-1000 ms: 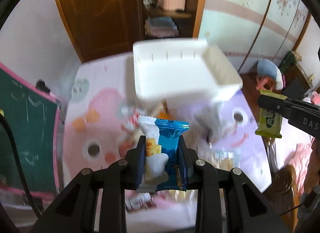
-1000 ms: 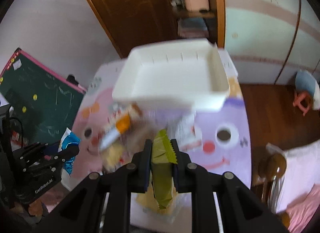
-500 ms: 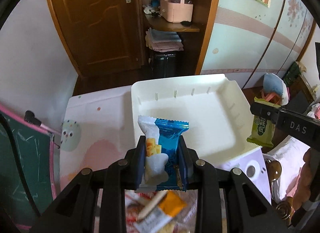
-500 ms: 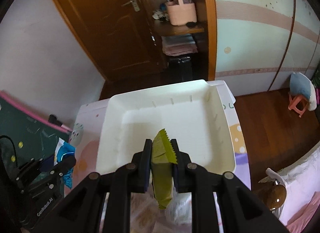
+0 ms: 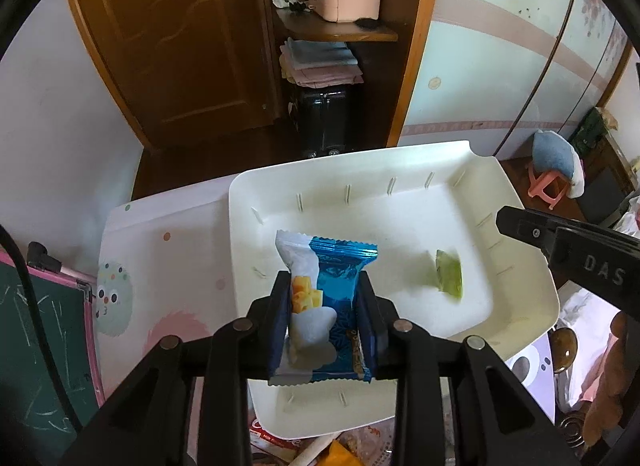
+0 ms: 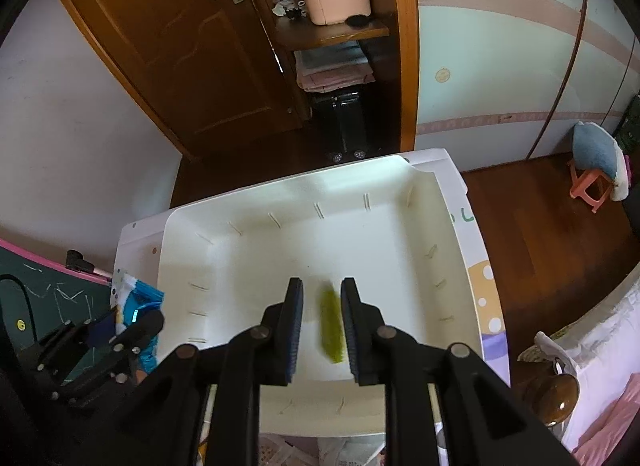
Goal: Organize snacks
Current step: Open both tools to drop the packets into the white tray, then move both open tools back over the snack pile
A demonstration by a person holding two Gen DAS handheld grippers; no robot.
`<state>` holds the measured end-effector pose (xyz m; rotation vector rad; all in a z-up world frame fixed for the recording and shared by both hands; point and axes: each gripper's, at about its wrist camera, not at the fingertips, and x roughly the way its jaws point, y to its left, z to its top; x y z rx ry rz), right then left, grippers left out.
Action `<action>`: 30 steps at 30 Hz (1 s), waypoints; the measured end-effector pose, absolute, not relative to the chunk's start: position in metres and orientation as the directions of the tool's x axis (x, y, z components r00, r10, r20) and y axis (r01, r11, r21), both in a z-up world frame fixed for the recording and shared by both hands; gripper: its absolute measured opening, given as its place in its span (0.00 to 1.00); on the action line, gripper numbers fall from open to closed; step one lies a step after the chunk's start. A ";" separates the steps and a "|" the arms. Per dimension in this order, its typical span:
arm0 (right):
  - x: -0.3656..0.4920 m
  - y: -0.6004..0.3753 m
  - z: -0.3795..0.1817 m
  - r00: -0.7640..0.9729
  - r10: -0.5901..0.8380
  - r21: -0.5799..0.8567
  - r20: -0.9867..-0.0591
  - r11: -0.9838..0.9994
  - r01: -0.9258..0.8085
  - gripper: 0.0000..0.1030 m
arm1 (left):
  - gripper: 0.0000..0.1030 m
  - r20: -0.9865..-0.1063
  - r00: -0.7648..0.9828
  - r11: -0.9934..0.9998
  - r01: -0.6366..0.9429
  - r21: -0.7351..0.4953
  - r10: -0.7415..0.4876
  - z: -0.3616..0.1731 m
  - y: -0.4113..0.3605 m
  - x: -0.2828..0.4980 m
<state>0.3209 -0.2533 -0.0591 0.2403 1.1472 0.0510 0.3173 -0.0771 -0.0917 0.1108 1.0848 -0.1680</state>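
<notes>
A blue and white snack packet [image 5: 326, 306] stands upright between the pads of my left gripper [image 5: 324, 282], which still press on it while the jaws are opening. It hangs over the left part of the white tray [image 5: 360, 161]. My right gripper [image 6: 322, 284] is opening above the tray [image 6: 280, 189]. A blurred green snack packet [image 6: 331, 320] is loose between its pads, clear of both. In the left wrist view the green packet [image 5: 449, 274] is down in the tray's right half, below the right gripper's finger [image 5: 560, 242]. The left gripper [image 6: 132, 326] shows at the lower left of the right wrist view.
The tray sits on a table with a cartoon-print cloth [image 5: 168, 234]. More snack packets [image 5: 320, 446] lie at the tray's near edge. A green chalkboard [image 5: 36, 338] leans at the left. A wooden door [image 5: 180, 45], a shelf and a pink stool [image 6: 592, 185] stand beyond.
Both grippers moved forward over the tray. The right gripper's jaws parted and let go of the green packet, which is dropping into the tray. The blue packet stays between the left pads.
</notes>
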 end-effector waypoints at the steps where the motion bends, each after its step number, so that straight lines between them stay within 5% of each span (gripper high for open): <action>1: 0.321 -0.254 -0.059 0.413 0.162 0.214 -0.896 0.973 0.084 0.32 | 0.52 -0.886 0.457 0.982 0.189 0.011 -0.078 -0.092 -0.078 0.318; 2: 0.320 -0.254 -0.058 0.416 0.161 0.215 -0.895 0.973 0.084 0.39 | 0.75 -0.884 0.462 0.983 0.185 0.014 -0.074 -0.091 -0.077 0.317; 4: 0.318 -0.254 -0.057 0.426 0.167 0.220 -0.889 0.972 0.077 0.43 | 0.84 -0.865 0.498 0.985 0.172 0.020 -0.069 -0.086 -0.077 0.312; 18: 0.284 -0.239 -0.021 0.494 0.199 0.236 -0.847 0.972 0.014 0.46 | 0.85 -0.834 0.548 0.987 0.157 0.022 -0.068 -0.054 -0.062 0.276; 30: 0.237 -0.236 0.012 0.528 0.202 0.235 -0.825 0.972 -0.006 0.62 | 0.85 -0.806 0.589 0.992 0.122 0.019 -0.057 -0.018 -0.043 0.222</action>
